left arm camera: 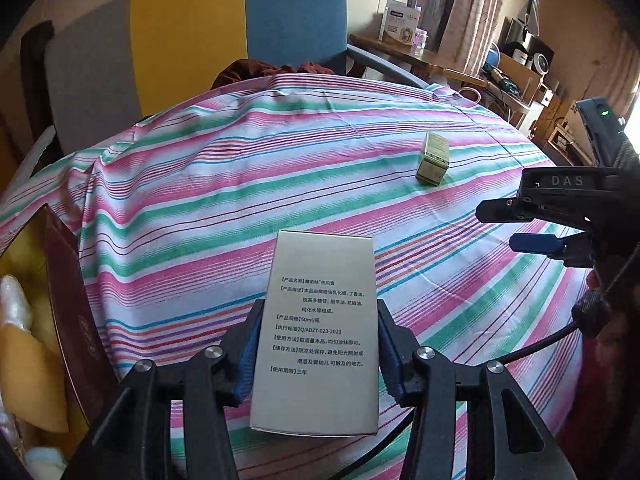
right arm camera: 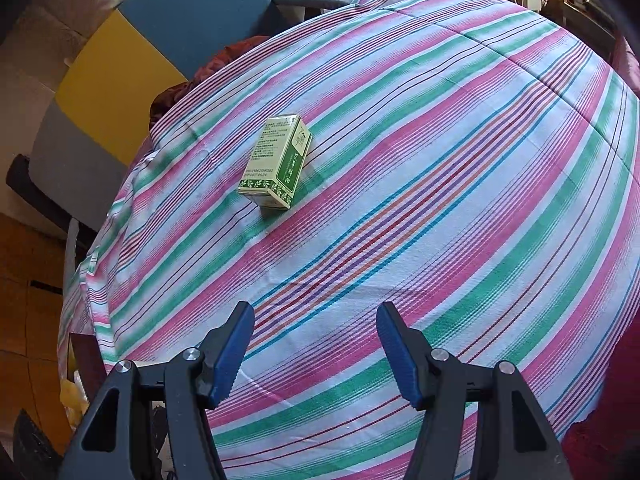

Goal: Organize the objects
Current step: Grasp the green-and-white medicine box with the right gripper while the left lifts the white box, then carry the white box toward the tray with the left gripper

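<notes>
Boxes: two in total. One silver box [left arm camera: 316,332], one small green box [right arm camera: 277,162].

Silver box sits clamped in the left hand-held gripper [left arm camera: 316,348], blue pads [left arm camera: 249,354] pressing both long sides. Long axis runs straight away from the camera, along the fingers; printed black text faces up and reads upright. Near end is level with the finger pivots, far end sticks out past the fingertips over the striped cloth [left arm camera: 240,168]. Cannot tell whether its underside touches the cloth.

Green box lies on its side on the striped cloth, well apart from both grippers. In the right wrist view its long axis runs diagonally, lower left to upper right, with the printed panel up and the green leaf-pattern side facing right. Text too small to read.

Right hand-held gripper [right arm camera: 316,344]: jaws spread wide, nothing between them, hovering above the surface with the green box ahead and left of centre. In the left wrist view it enters from the right edge, mostly cut off, "DAS" lettering visible.

Surface is fully covered by the cloth, its edges hidden. One chair [left arm camera: 224,40] with grey, yellow and blue panels behind. One dark red open container [left arm camera: 76,312] at the left edge, cut off; contents hard to make out. Background desk clutter is blurred.
</notes>
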Action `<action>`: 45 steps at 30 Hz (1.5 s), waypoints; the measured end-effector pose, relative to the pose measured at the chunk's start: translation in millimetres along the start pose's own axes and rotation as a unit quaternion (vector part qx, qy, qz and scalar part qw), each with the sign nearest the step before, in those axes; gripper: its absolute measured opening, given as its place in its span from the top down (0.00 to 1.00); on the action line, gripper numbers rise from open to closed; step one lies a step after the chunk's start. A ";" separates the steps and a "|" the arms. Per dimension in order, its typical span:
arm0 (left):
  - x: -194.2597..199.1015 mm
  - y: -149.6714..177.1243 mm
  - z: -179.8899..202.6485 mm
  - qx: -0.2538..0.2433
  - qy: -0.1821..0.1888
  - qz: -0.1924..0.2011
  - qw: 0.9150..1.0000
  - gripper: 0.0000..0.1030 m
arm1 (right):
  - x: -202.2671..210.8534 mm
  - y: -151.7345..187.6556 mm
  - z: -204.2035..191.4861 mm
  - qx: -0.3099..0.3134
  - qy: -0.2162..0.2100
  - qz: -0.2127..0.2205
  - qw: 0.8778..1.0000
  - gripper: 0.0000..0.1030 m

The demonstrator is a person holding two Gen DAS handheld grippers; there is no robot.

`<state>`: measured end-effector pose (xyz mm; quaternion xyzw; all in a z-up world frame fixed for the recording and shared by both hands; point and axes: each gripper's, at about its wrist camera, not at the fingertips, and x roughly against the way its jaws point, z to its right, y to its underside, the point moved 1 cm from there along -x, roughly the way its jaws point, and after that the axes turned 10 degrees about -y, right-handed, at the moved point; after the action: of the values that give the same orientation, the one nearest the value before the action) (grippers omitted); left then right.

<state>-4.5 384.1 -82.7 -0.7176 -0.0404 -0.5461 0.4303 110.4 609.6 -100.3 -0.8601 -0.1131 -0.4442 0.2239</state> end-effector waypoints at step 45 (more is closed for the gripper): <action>7.6 24.1 -26.8 0.052 -0.013 0.002 0.999 0.51 | -63.2 38.5 -56.3 0.255 0.047 -0.089 0.962 0.70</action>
<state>-8.7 348.2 -89.3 -0.7016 -0.0729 -0.5328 0.4676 48.6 548.9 -134.4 -0.7391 -0.2883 -0.4587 0.4003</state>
